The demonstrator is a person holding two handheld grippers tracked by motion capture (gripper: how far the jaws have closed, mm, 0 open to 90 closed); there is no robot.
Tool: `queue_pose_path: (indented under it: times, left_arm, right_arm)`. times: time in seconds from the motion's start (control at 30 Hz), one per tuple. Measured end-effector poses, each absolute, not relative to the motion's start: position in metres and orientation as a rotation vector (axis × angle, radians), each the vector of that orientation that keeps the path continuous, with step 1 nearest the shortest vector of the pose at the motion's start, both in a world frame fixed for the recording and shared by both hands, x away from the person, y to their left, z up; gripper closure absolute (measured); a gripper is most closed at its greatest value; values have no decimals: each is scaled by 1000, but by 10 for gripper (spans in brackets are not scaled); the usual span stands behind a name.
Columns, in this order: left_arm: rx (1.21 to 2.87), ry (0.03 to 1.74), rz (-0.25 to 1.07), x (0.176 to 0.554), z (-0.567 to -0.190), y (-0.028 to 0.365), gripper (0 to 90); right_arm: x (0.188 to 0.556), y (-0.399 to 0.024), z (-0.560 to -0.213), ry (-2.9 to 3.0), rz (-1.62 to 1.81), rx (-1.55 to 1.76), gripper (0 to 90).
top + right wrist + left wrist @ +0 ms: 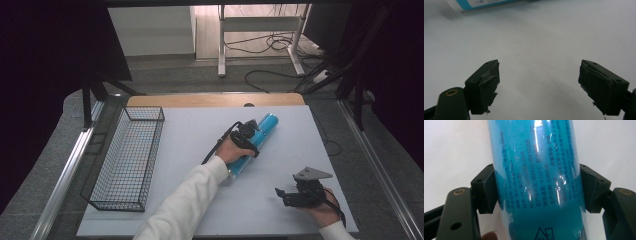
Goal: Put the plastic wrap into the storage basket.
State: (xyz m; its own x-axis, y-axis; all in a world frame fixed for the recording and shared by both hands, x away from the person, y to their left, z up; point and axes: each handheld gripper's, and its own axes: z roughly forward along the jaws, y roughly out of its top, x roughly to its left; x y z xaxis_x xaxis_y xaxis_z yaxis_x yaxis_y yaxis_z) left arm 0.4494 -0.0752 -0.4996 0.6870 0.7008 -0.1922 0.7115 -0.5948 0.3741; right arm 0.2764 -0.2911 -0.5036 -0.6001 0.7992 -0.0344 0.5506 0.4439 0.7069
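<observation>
- High view: a blue cylindrical roll in shiny plastic wrap (256,141) lies on the white table (200,150), running slantwise from near the middle toward the far right.
- High view: the left gripper (246,134) sits across the roll about midway along it, held by a hand (231,150) whose white sleeve (185,205) comes in from the bottom edge; a black cable trails back from the gripper along the wrist.
- High view: the right gripper (285,194) rests low over the table near the right front corner, well apart from the roll, with its grey three-cornered plate (311,174) on top and the right hand (322,207) behind it.
- High view: a black wire basket (127,157) stands along the left side of the table, nothing visible inside it.
- Left gripper view: the roll (536,175) runs up the middle between the two black jaws; both pads press against its sides, the left one (488,190) and the right one (591,188), so this gripper is clamped onto the roll. Dark printed text runs along the wrap, too fine to read.
- Right gripper view: the two black jaws stand wide apart over the bare white table (536,50), nothing between them, so this gripper is released. The worn pads (487,82) look frayed at the edges.
- Right gripper view: one end of the roll (481,3), blue with a white label, lies at the top left edge.
</observation>
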Motion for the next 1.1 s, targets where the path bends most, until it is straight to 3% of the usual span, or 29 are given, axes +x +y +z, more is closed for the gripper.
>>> queue_pose_path:
  times: [0.63, 1.1]
  left_arm:
    - [2436, 1123, -82, 454, -495, -62, 306]
    - [2366, 1105, -66, 446, -462, -33, 309]
  right_arm:
    - [277, -293, -503, 2323, 940, 1152, 174]
    - [277, -292, -502, 2317, 941, 1149, 174]
